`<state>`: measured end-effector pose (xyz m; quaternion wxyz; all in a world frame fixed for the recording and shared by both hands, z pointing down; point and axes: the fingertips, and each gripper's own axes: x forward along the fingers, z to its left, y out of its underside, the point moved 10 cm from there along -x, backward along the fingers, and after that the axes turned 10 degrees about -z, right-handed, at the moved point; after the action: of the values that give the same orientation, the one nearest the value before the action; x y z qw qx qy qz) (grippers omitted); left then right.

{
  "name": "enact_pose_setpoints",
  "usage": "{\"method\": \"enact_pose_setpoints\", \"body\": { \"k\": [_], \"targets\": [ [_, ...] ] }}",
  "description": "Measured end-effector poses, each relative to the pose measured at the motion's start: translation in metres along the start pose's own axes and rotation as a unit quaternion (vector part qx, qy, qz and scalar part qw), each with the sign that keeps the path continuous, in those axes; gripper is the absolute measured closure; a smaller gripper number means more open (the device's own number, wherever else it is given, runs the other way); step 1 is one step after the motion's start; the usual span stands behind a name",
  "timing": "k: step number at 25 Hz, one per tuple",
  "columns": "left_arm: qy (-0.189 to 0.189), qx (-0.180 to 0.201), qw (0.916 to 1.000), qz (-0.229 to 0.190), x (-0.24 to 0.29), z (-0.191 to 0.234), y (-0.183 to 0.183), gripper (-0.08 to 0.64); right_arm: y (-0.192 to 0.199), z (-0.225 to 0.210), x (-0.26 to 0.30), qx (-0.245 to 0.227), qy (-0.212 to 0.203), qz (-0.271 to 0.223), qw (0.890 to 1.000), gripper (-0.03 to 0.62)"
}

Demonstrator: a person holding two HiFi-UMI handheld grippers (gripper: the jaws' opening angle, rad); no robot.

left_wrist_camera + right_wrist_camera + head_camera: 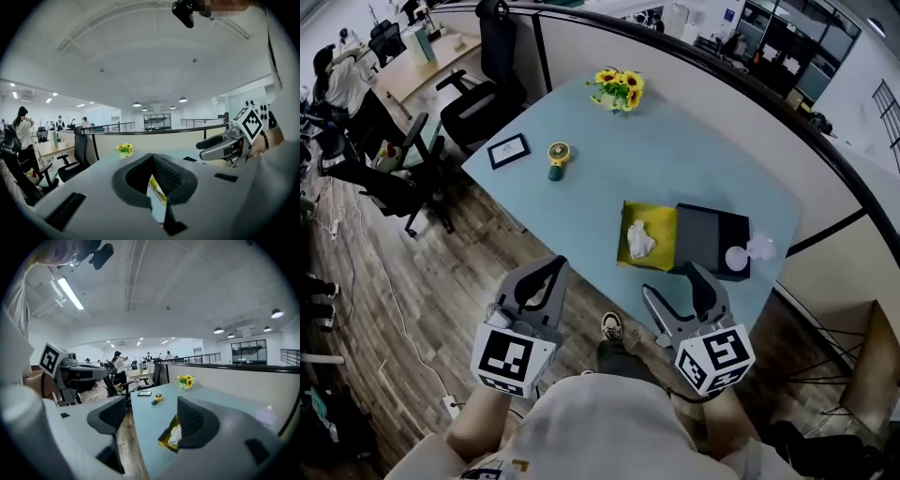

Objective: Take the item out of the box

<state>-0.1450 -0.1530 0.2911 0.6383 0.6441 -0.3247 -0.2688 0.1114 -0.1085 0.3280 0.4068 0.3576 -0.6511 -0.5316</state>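
Observation:
An open yellow box [659, 236] lies on the pale blue table [581, 206], close to its near edge. Inside it rests a crumpled white item [639, 240]. A dark lid or tray [705, 234] adjoins the box on the right. My left gripper [553, 265] hovers off the table's near edge, left of the box, shut with nothing in it. My right gripper [669, 281] hangs just short of the box, open and empty. In the right gripper view the box [165, 438] and white item [176, 433] show between the jaws. The left gripper view shows a sliver of the box [157, 188].
A sunflower pot [619, 89] stands at the far edge, with a small picture frame [508, 150] and a yellow round gadget [559, 159] at the left. A clear plastic object [750, 251] sits on the dark lid. Office chairs [478, 103] and a partition wall [722, 103] surround the table.

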Motion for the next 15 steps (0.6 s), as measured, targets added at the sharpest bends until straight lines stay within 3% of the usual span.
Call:
{"method": "enact_pose_setpoints", "body": {
  "k": [7,15],
  "targets": [
    [-0.009,0.007,0.9984,0.055,0.082,0.017,0.038,0.557,0.027,-0.061,0.063,0.022,-0.014,0.051,0.998,0.258],
    [-0.009,0.012,0.9948,0.101,0.134,0.035,0.07,0.557,0.076,-0.097,0.109,0.012,-0.037,0.122,0.992,0.258]
  ]
}}
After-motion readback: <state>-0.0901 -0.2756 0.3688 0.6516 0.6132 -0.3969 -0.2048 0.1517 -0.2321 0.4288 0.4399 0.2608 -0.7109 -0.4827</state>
